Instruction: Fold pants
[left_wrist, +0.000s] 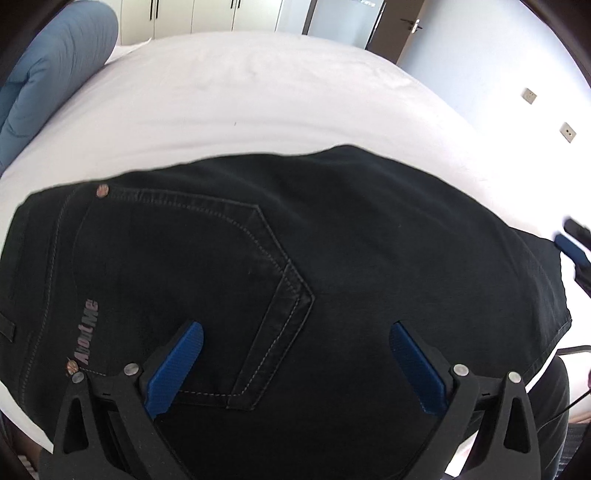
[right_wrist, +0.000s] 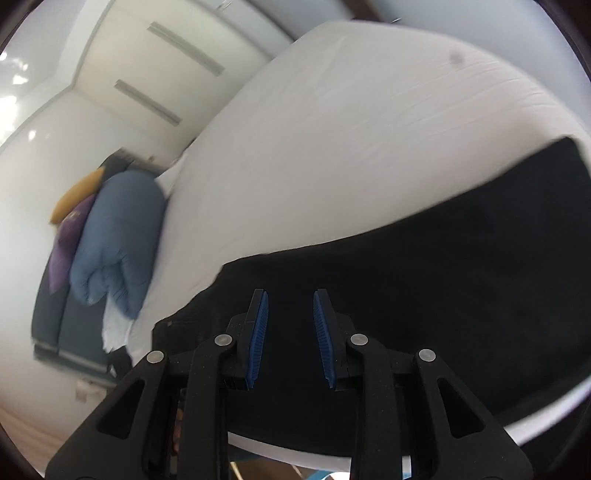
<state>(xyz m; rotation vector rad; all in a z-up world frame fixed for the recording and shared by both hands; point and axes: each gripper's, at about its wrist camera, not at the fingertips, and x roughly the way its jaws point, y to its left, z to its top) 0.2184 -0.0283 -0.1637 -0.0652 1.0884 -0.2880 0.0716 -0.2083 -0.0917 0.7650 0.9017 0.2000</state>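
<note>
Black denim pants (left_wrist: 295, 266) lie folded on a white bed sheet (left_wrist: 258, 96), back pocket (left_wrist: 192, 280) up, filling the lower half of the left wrist view. The left gripper (left_wrist: 295, 363) hangs over them at 6 o'clock, blue pads spread wide, nothing between. A blue duvet (left_wrist: 55, 74) sits at 10 o'clock. In the blurred right wrist view, the right gripper (right_wrist: 290, 338) stands at 6 o'clock above the pants' edge, pads narrowly apart and empty; pillows (right_wrist: 92, 214) pile at 9 o'clock.
</note>
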